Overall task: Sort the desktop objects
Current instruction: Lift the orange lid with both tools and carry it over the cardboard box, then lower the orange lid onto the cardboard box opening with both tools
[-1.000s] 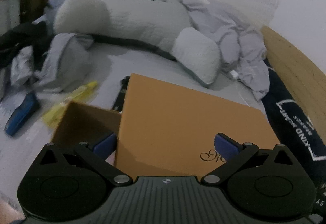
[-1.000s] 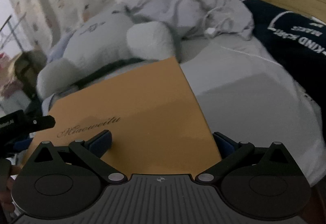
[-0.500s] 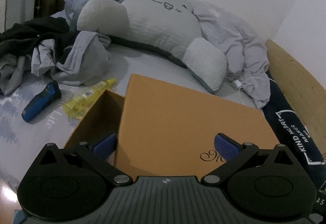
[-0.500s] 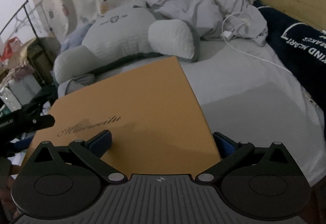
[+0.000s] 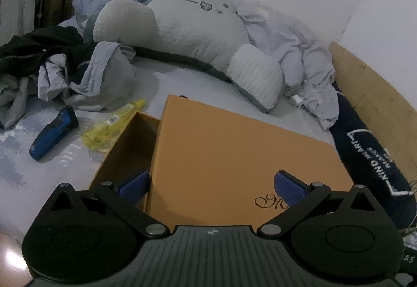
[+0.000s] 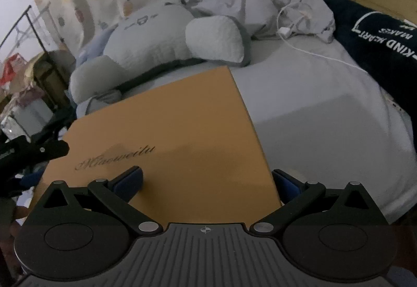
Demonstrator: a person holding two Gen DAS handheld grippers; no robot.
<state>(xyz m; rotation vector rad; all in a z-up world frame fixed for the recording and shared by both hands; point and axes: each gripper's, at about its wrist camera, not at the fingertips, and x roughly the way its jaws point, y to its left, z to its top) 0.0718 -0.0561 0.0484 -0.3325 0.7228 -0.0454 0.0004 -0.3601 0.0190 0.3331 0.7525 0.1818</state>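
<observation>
The orange box lid (image 5: 234, 156) is seen lying askew over the open orange box (image 5: 125, 148) on the grey bed sheet (image 6: 312, 109), so that the box's left part is left uncovered and its dark inside is shown. The lid is judged to be light, stiff cardboard with a smooth printed face, likely to slide against rubber pads and to dent if squeezed hard at a corner; it is best taken at its near edge, one grip on each side of the gold lettering, so that it is kept level. The left gripper (image 5: 211, 186) is held with its blue pads wide apart, the left pad at the lid's left edge above the box opening and the right pad over the lid's top near the lettering; nothing is clamped. The right gripper (image 6: 206, 182) is likewise spread, one pad over the lid's face and the other just past its right edge. To the left of the box, a yellow bottle (image 5: 109, 125) and a blue shaver-like device (image 5: 52, 133) are laid on the sheet, well apart from the grippers. Farther off, a pale plush pillow (image 5: 187, 34), crumpled clothes (image 5: 86, 73) and a white charging cable (image 6: 307, 44) are seen.
</observation>
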